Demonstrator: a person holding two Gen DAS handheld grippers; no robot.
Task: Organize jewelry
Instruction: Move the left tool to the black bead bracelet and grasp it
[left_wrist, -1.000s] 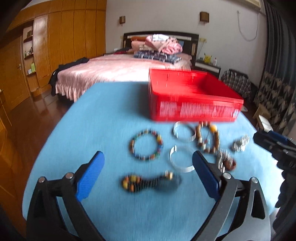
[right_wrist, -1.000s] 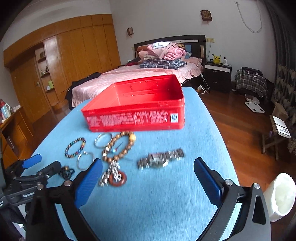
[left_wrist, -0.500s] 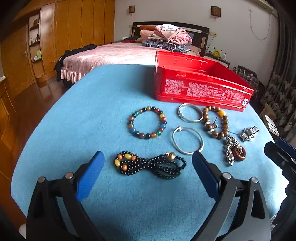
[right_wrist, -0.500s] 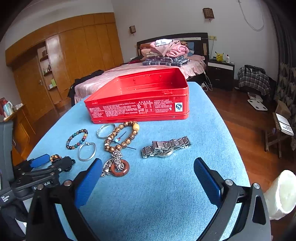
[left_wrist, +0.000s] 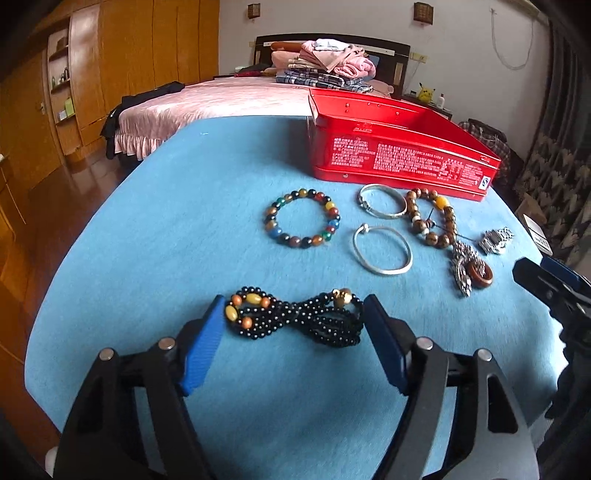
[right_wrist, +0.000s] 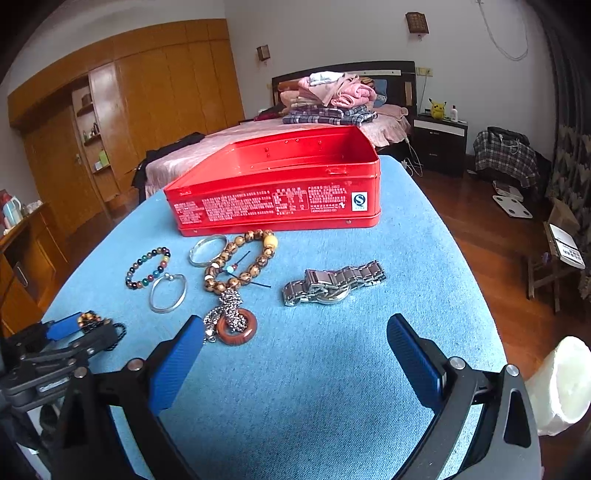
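Black bead strand (left_wrist: 295, 319) lies on the blue cloth (left_wrist: 177, 206) between closing left gripper (left_wrist: 295, 343) pads, apparently not yet pinched; pick-up step; next: grip, carry to red tin (left_wrist: 399, 155); right gripper (right_wrist: 295, 362) wide, empty.

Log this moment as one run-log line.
left gripper: closing around black bead necklace | right gripper: open, empty, hovering | red tin: no jewelry visible inside

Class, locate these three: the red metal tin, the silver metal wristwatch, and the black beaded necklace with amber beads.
Red metal tin (right_wrist: 280, 206), right wrist view, front wall.
Silver metal wristwatch (right_wrist: 334, 286), right wrist view, band's middle.
Black beaded necklace (left_wrist: 295, 319), left wrist view, crossed strands.
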